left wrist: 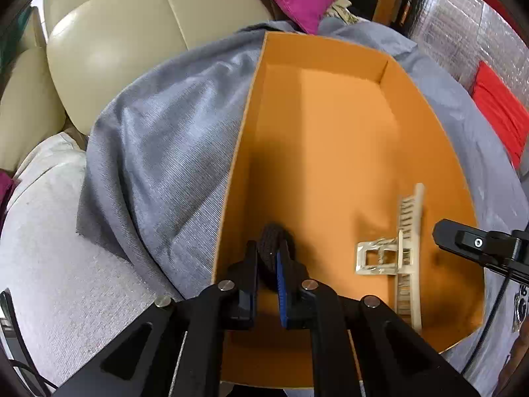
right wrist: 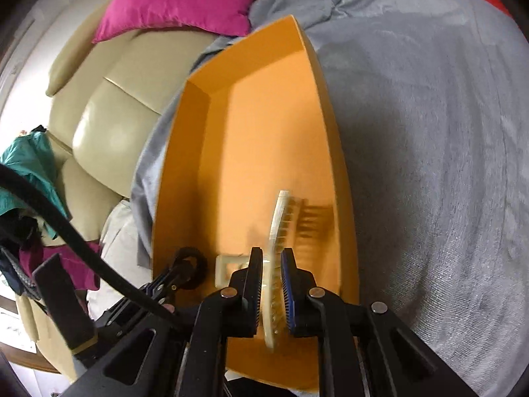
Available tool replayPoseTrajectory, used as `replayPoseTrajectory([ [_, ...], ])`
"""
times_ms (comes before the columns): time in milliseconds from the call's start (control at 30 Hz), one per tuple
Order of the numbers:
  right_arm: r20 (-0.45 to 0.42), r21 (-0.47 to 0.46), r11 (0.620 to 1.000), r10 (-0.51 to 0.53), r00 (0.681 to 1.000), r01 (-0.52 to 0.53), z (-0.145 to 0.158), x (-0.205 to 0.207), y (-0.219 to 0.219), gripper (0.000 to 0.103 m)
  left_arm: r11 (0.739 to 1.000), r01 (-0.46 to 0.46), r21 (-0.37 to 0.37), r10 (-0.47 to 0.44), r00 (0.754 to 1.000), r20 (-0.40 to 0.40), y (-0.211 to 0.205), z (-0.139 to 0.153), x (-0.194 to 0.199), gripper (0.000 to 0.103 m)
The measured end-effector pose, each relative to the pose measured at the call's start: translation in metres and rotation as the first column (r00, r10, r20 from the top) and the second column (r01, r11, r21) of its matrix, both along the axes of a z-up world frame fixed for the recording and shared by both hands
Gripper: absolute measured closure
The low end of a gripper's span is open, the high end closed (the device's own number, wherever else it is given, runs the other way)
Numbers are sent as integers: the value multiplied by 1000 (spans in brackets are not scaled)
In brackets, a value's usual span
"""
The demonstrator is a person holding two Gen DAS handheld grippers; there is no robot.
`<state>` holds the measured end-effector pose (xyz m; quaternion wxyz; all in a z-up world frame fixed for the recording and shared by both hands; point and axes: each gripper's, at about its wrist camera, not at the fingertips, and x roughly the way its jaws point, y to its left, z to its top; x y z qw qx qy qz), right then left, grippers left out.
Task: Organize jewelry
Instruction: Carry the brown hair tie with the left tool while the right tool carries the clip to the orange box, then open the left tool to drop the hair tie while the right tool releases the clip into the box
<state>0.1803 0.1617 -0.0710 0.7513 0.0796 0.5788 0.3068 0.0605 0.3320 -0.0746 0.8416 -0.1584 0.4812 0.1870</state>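
An open orange box (left wrist: 330,125) lies on a grey cloth (left wrist: 172,139); it also shows in the right wrist view (right wrist: 258,139). My left gripper (left wrist: 267,258) is shut on a black fabric hair tie (left wrist: 272,241) low inside the box's near left corner. The hair tie also shows in the right wrist view (right wrist: 191,268). A cream hair claw clip (left wrist: 401,251) sits in the box's near right part. My right gripper (right wrist: 271,261) has its jaws around that clip (right wrist: 279,231), which looks blurred; a small gap shows on each side.
A beige leather sofa (left wrist: 109,43) stands behind the box, with a magenta cushion (right wrist: 178,0) on it. A red cloth (left wrist: 499,112) lies at the right. Teal clothing (right wrist: 29,162) lies at the left. A black cable (right wrist: 66,225) crosses the right wrist view.
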Motion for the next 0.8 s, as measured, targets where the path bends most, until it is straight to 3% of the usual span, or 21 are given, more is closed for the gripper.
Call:
replayPoseTrajectory([
  [167, 44, 74, 997, -26, 999, 23, 12, -4, -16, 89, 999, 34, 6, -34, 999, -14, -6, -3, 3, 81],
  [300, 104, 160, 984, -92, 990, 75, 32, -7, -40, 86, 998, 64, 17, -64, 998, -18, -13, -4, 6, 66],
  [367, 137, 133, 983, -143, 980, 125, 36, -6, -50, 75, 997, 66, 27, -65, 998, -21, -15, -5, 7, 65],
  [433, 135, 109, 983, -164, 977, 149, 33, -2, -52, 71, 998, 62, 29, -61, 998, -25, -15, -6, 8, 65],
  [600, 145, 30, 987, -160, 976, 157, 18, 10, -34, 71, 996, 66, 62, -63, 997, -44, -18, -7, 13, 65],
  [633, 152, 14, 987, -158, 976, 157, 15, 10, -33, 72, 995, 67, 67, -64, 997, -48, -19, -7, 13, 65],
  [700, 179, -28, 988, -146, 973, 154, 11, 13, -26, 89, 995, 70, 76, -65, 996, -59, -19, -8, 15, 65],
  [800, 237, -50, 987, -135, 962, 151, 13, 2, -22, 93, 993, 77, 89, -71, 995, -68, -21, -7, 16, 65],
])
